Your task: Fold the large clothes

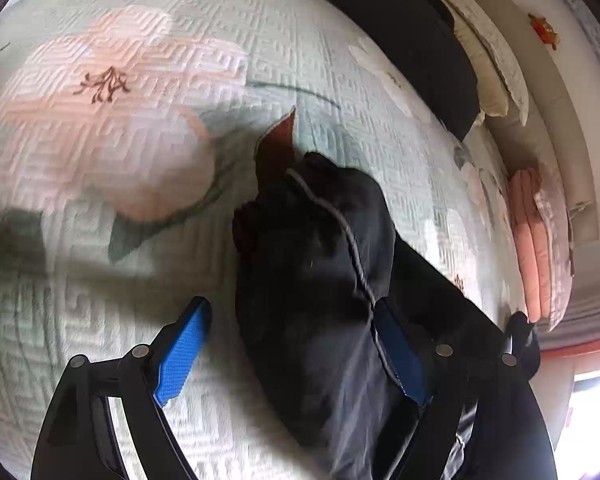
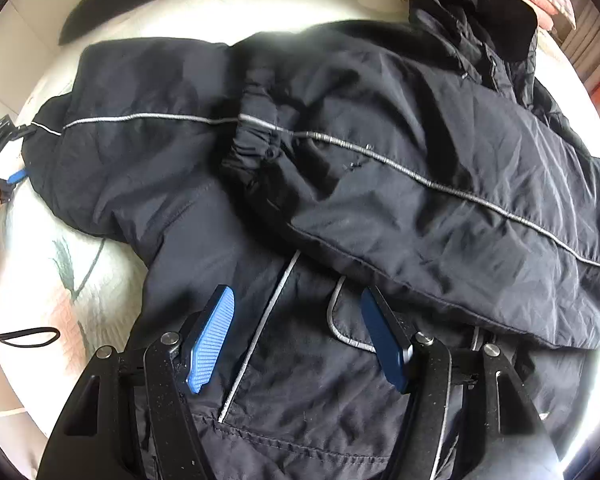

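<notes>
A large black jacket with thin silver piping lies on the bed, both sleeves folded across its body. My right gripper is open just above the jacket's lower front, its blue pads apart and empty. In the left wrist view, a bunched part of the jacket with a reddish-brown lining lies between the spread blue pads of my left gripper. The jaws are open and not clamped on it. The left gripper also shows at the far left edge of the right wrist view.
The bed has a pale green quilted cover with pink flowers. Another dark garment lies at the far side. Folded pink bedding and cream pillows sit along the bed's edge. A black cord loop lies at the left.
</notes>
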`<state>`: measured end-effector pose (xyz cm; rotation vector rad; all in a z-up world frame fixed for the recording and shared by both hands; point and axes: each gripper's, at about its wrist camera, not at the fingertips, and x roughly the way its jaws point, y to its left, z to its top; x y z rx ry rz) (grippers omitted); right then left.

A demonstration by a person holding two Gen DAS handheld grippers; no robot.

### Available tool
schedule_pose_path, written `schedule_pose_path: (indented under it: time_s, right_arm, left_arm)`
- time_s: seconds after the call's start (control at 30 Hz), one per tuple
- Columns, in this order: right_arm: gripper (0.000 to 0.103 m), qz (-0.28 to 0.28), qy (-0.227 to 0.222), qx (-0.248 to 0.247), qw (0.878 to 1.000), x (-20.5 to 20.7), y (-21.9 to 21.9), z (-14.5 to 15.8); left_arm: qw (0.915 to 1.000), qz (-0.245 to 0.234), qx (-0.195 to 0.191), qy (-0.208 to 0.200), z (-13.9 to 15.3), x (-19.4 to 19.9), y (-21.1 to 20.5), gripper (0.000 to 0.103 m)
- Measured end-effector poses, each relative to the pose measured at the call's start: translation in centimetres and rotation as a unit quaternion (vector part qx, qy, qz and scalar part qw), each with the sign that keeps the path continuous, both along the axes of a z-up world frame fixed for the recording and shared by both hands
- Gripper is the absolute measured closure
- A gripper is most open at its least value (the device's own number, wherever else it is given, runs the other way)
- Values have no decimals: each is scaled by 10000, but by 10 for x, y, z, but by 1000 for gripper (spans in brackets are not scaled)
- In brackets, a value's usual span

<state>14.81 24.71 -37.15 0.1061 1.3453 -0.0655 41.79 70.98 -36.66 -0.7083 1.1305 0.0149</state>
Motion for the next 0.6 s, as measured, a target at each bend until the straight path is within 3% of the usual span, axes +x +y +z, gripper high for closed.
schedule_pose_path:
  time_s: [0.07,0.17,0.3,0.47,0.6]
  right_arm:
    - [35,5,30,-19,10000,3,4,-3]
    - [35,20,100,-92,9999,4,6,-5]
    - [35,61,8,-141,9999,3,10,-2]
    - [35,43,-80,-62,9999,-6,7,8]
    - [35,-80,-169,89,9998,-15,-9,19]
  left_arm:
    - [9999,-37,-126,-28,-3,4,0,64]
    - [9995,-58,-296,-85,-8,5,1,82]
    - [9985,-209,357,-359,16,-8,-16,87]
    - [9862,-731,1192,-889,70,-40,-65,87]
    - [9755,-1218,1270,-1324,112,-64,-112,87]
